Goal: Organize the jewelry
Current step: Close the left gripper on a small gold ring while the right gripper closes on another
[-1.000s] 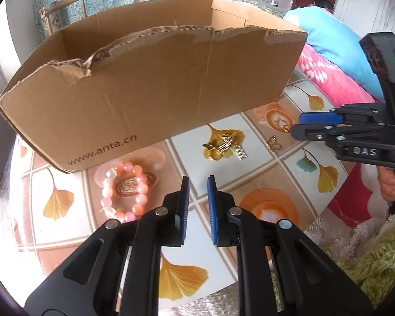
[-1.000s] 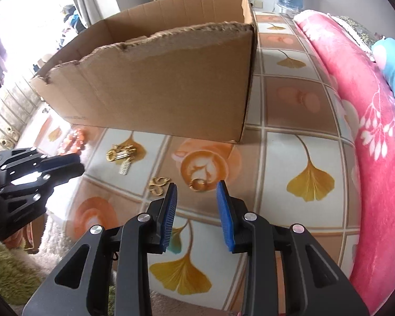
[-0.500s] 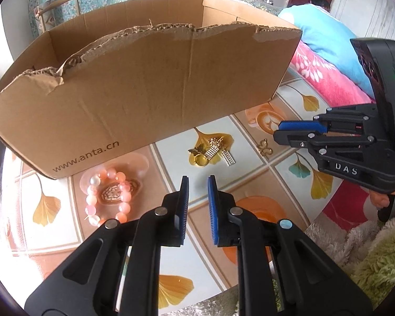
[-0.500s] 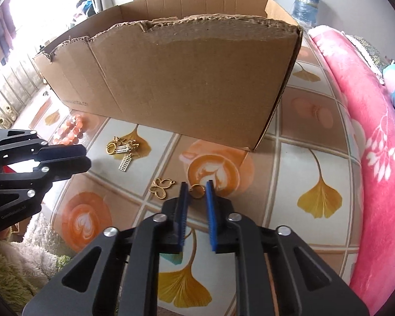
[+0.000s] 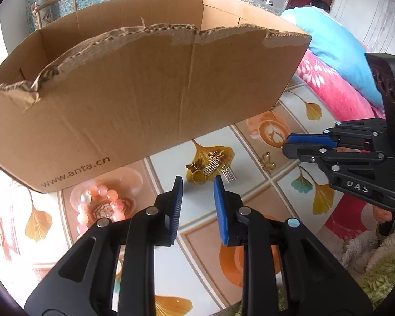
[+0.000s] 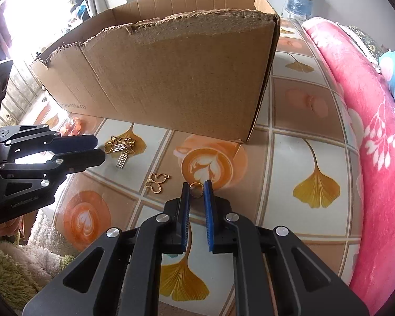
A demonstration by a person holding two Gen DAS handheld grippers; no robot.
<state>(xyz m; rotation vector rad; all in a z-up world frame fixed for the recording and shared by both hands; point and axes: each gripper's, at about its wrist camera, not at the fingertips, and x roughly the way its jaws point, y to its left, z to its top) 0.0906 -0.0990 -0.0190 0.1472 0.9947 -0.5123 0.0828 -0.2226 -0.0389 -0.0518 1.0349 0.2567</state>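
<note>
Right claw (image 6: 197, 187): blue pads drawn in on a small gold ring (image 6: 196, 186), which sits between the tips and looks pinched on both sides. Its jaws have just been closing over the past second and have now settled at a narrow gap. The ring lies low over the surface (image 6: 289, 158), at the rim of a printed latte-art cup motif.

Left claw (image 5: 197, 184): jaws have just been opening; a moderate gap, nothing between the pads. It points down at a gold cluster of jewelry (image 5: 209, 167), a ring-shaped piece tangled with two ladder-like charms, lying on a yellow ginkgo-leaf print just ahead of the tips.

Other pieces:
- gold butterfly charm (image 6: 156, 181), flat on the surface, just left of the right claw's tips
- pink bead bracelet (image 5: 100, 206), near the front wall of the box and left of the left claw

Cardboard box (image 5: 144, 92): open top, torn upper edge, standing behind all the jewelry. Printed on its front wall: "www.anta.cn".

Right claw's body as seen by the left camera carries the letters "DAS". Small lettering on the left claw's body in the right camera is too small to read.

Surface covering: tile pattern of ginkgo leaves and coffee cups. A pink floral blanket (image 6: 368, 131) runs along its right side.
</note>
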